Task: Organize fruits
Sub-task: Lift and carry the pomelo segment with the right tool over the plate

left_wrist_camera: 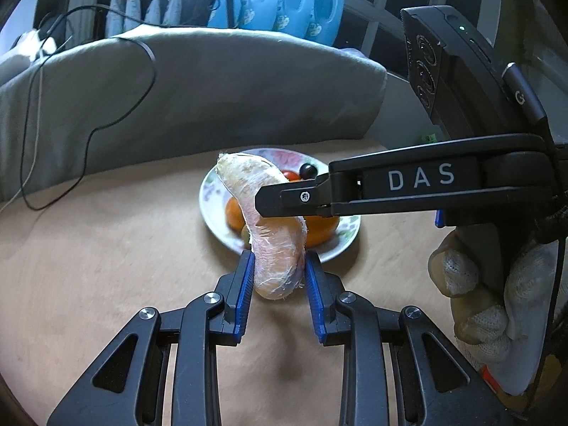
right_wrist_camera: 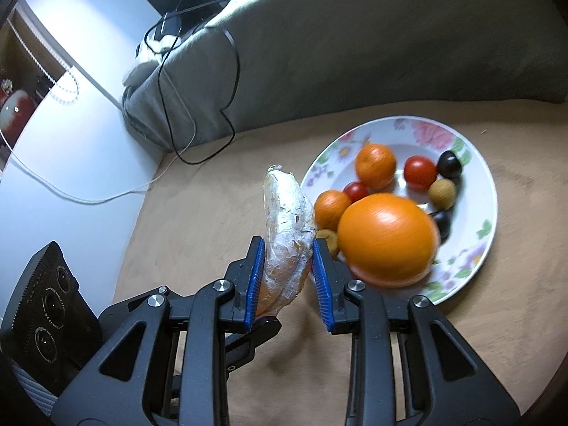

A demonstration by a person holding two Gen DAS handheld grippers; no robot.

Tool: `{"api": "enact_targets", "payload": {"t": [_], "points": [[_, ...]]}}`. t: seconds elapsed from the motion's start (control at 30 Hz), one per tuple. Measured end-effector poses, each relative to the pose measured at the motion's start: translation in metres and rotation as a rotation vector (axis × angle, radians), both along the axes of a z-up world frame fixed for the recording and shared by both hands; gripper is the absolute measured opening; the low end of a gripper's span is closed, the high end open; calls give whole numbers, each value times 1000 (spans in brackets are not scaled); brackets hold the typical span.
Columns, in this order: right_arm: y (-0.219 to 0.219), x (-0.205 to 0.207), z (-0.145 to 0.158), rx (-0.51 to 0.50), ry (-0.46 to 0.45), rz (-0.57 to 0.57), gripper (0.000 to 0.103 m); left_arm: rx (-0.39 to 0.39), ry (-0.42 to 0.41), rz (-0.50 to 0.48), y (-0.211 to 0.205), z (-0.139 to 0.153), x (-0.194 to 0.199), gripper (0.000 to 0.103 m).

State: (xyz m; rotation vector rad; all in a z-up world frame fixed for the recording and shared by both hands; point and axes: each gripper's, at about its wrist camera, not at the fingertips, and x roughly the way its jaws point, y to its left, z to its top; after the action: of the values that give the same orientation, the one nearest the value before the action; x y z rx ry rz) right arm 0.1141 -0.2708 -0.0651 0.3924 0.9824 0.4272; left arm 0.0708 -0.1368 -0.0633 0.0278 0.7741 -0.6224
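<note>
Step in hand, as judged: a handover, or a two-handed carry, of the wrapped banana (left_wrist_camera: 273,227) toward the plate (left_wrist_camera: 209,191).

Left wrist view, left to right:
- Grey cushion (left_wrist_camera: 142,99) fills the upper left, with a black cable (left_wrist_camera: 149,53) draped over it.
- Frame centre: the left gripper (left_wrist_camera: 278,273) has its blue pads (left_wrist_camera: 245,284) pressed on the banana's lower end, a narrow gap filled by the fruit. The banana stands up and curves toward the plate behind it.
- Right of centre: the right gripper (left_wrist_camera: 280,198) comes in from the right edge and crosses the banana's mid-section. A gloved hand (left_wrist_camera: 475,305) shows at the lower right.

Right wrist view, left to right:
- Frame centre: the banana (right_wrist_camera: 289,241) sits between the right gripper's (right_wrist_camera: 285,273) pads. The left pad (right_wrist_camera: 256,277) touches it. Contact at the right pad is uncertain, so I cannot tell whether this grip is closed.
- Right half: the plate (right_wrist_camera: 486,191) holds a large orange (right_wrist_camera: 387,238), two small oranges, tomatoes and dark fruit. The large orange is motion-blurred.

Next move, as judged: confirm that one gripper has a firm hold before the other lets go, then lower the banana onto the plate's bare rim side. Risk: the slick wrap may slip.
</note>
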Motion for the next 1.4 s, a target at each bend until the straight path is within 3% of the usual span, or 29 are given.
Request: {"api": "enact_targets", "payload": {"t": [0.73,1.4], "points": [[-42,25,5,58,6,-82,29,11,-19,-59,-35,10,27,27],[-46,30,-1,88,41,-106,29,9,0,-64,-40,8,36,27]]}}
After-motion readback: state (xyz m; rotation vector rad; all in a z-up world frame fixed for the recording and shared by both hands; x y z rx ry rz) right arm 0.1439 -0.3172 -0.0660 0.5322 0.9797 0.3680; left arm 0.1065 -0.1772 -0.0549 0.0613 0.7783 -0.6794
